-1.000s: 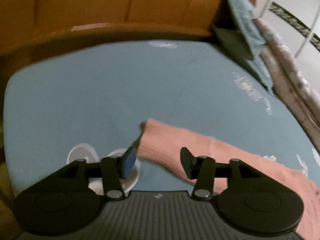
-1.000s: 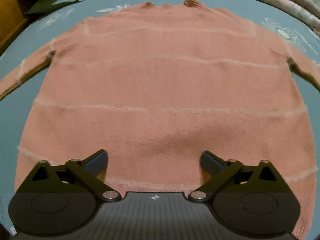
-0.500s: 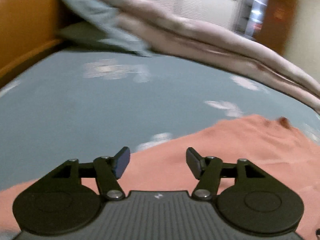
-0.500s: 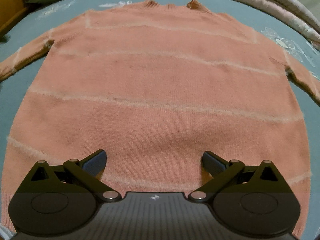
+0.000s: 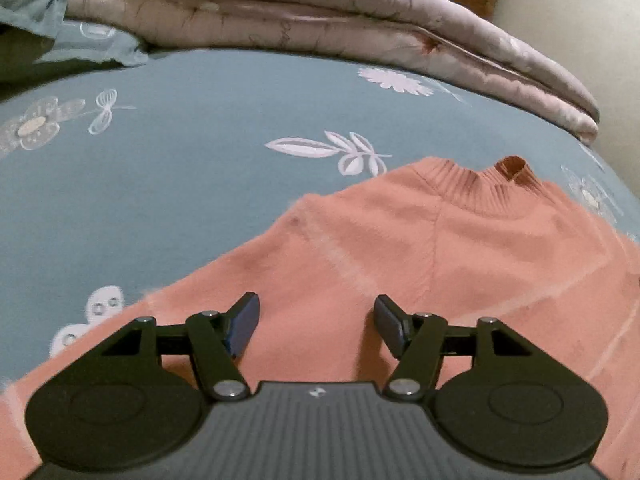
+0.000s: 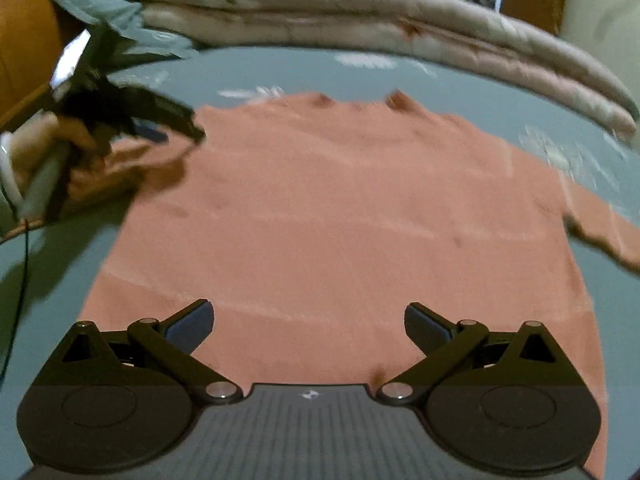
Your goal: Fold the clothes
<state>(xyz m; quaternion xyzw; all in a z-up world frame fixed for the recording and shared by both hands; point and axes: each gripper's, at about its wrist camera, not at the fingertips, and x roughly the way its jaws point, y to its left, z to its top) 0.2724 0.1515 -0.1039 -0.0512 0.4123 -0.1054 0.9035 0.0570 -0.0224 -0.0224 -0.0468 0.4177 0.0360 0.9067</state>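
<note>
A salmon-pink sweater (image 6: 320, 208) with pale stripes lies flat on the bed, ribbed collar (image 5: 496, 188) at the far side. My left gripper (image 5: 316, 324) hovers over its left shoulder. Its jaws are opening, with only flat knit under them and nothing between the pads. In the right wrist view a hand (image 6: 52, 148) holds that left gripper (image 6: 176, 130) above the left sleeve. My right gripper (image 6: 308, 324) stands open above the sweater's lower hem and holds nothing. The right sleeve (image 6: 600, 228) stretches out sideways.
The grey-blue flowered sheet (image 5: 180, 168) covers the bed. A folded beige quilt (image 6: 360, 28) lies along the far edge, with a grey-blue pillow (image 6: 100, 4) at its left end. A wooden headboard (image 6: 24, 40) rises at the left.
My left gripper swung from the sleeve end near the headboard over to the shoulder, rolling level and opening wider. The right gripper rose a little, and the left gripper came into its view.
</note>
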